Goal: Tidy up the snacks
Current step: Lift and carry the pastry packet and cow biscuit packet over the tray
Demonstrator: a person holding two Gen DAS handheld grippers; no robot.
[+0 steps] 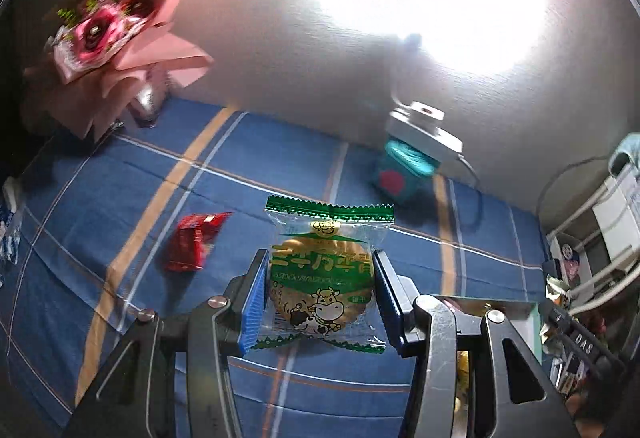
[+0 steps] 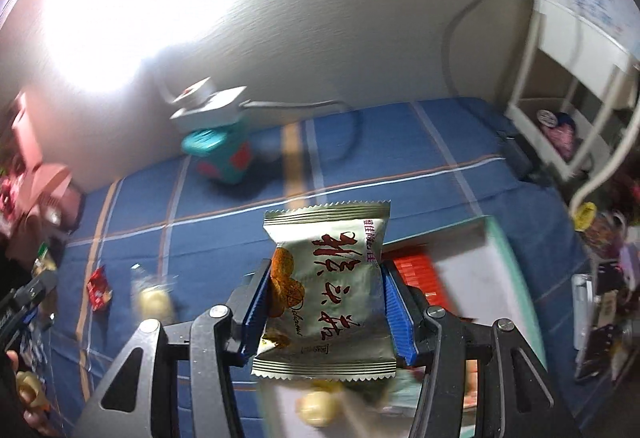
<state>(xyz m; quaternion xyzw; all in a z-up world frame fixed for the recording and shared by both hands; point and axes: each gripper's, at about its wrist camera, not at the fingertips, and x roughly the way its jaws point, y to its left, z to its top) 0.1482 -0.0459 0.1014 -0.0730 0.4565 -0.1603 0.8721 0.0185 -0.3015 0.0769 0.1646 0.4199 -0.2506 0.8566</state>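
The left gripper [image 1: 320, 298] is closed partway on a clear, green-edged biscuit packet printed with a cartoon cow [image 1: 322, 278], its blue ribbed pads pressing the packet's two sides and holding it upright above the surface. The right gripper [image 2: 324, 302] likewise clamps a cream foil snack packet with red characters [image 2: 328, 294] between its blue pads, lifted off the surface.

Only the left wrist view shows the pink paper-wrapped bouquet [image 1: 104, 34] at the far left. Only the right wrist view shows the shallow white box with a mint-green rim [image 2: 496, 262] just behind the right gripper, holding a red-orange pack [image 2: 414, 270], and a blurred pale round sweet [image 2: 154, 298] lying loose. A small red snack wrapper [image 1: 194, 246] lies on the cloth in both views.

The surface is a blue cloth with orange and white stripes [image 1: 120, 198], against a pale wall [image 1: 280, 58] with strong glare. A teal box with a red patch [image 1: 400, 174] stands by the wall; a white metal rack [image 2: 568, 78] stands at the right.
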